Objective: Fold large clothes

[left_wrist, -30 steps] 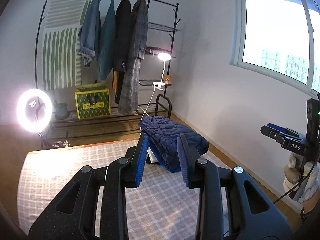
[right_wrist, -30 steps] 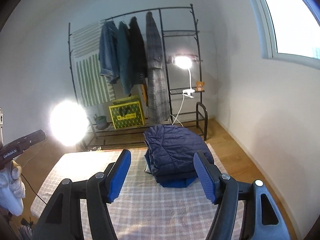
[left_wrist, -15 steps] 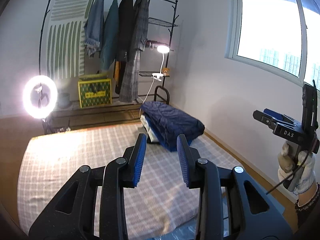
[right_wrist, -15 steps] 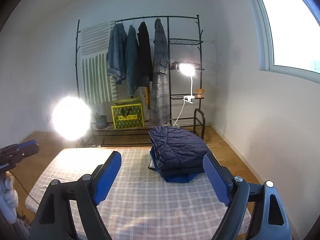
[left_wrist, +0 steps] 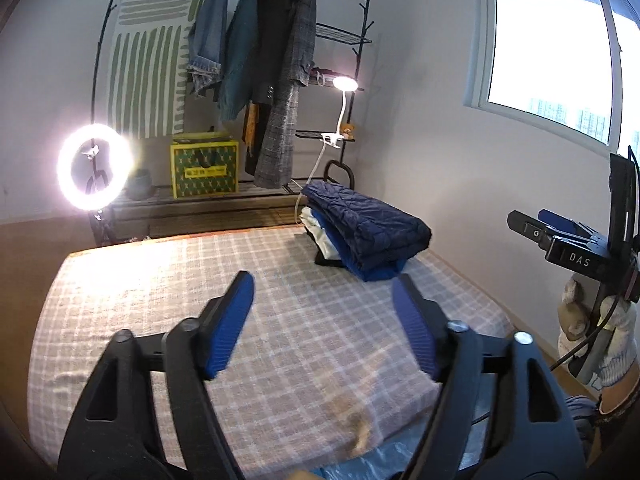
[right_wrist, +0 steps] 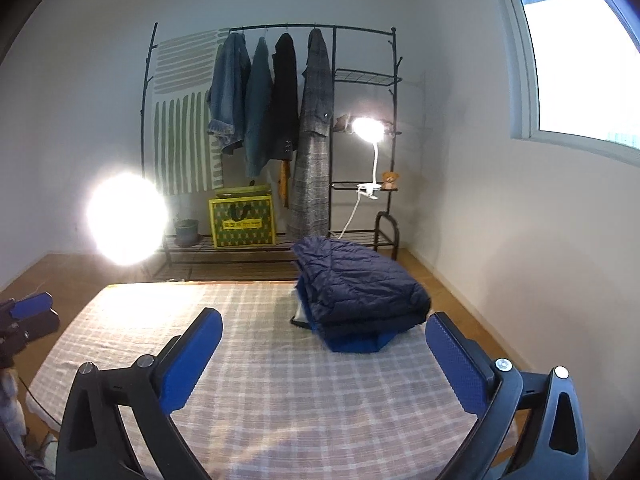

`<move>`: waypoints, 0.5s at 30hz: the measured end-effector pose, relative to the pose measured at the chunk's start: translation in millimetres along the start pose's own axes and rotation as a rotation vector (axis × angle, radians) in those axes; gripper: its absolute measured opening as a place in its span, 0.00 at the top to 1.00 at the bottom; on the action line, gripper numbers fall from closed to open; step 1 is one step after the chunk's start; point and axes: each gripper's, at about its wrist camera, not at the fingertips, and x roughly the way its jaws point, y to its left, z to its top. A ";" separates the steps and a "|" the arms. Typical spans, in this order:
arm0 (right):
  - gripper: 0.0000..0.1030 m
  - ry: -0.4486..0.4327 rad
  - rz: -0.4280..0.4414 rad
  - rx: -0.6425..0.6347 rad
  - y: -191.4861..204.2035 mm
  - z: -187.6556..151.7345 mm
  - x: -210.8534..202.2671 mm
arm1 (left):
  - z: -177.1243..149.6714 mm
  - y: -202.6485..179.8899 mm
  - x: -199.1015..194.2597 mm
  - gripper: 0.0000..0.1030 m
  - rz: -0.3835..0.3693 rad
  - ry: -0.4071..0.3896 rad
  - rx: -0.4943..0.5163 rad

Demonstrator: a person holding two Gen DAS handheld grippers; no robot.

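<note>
A folded navy quilted jacket [left_wrist: 370, 226] tops a stack of folded clothes at the far right of the checked table [left_wrist: 160, 280]; it also shows in the right wrist view [right_wrist: 356, 284] on the same table [right_wrist: 280, 380]. My left gripper [left_wrist: 324, 312] is open and empty, held above the table's near half. My right gripper [right_wrist: 320, 344] is open wide and empty, short of the stack. The right gripper also shows at the right edge of the left wrist view [left_wrist: 560, 236].
A black clothes rack [right_wrist: 280, 100] with several hanging coats stands behind the table, with a yellow bag [right_wrist: 242, 220], a lit ring light [left_wrist: 94, 166] and a clip lamp [right_wrist: 368, 128]. A window [left_wrist: 560, 48] is on the right wall. Blue fabric [left_wrist: 360, 468] lies below the table's front edge.
Both grippers have pulled back from the folded stack and away from the table's far side. The left gripper's jaws have opened from nearly closed to wide. The right stayed open.
</note>
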 end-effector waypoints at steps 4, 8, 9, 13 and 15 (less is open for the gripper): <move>0.00 -0.013 -0.018 0.001 9.9 -9.3 14.1 | -9.1 5.7 7.3 0.07 0.018 -0.031 0.020; 0.00 -0.021 -0.031 -0.004 15.0 -18.5 30.0 | -19.2 5.5 17.6 0.00 0.065 -0.035 0.079; 0.00 -0.026 -0.035 -0.006 15.4 -21.6 33.9 | -21.4 4.2 21.2 0.00 0.066 -0.023 0.099; 0.00 -0.042 -0.051 0.013 12.2 -30.5 45.8 | -32.3 -1.7 28.9 0.00 0.079 -0.015 0.144; 0.00 -0.039 -0.050 0.031 9.1 -33.2 51.1 | -37.7 -4.5 32.2 0.00 0.103 -0.009 0.155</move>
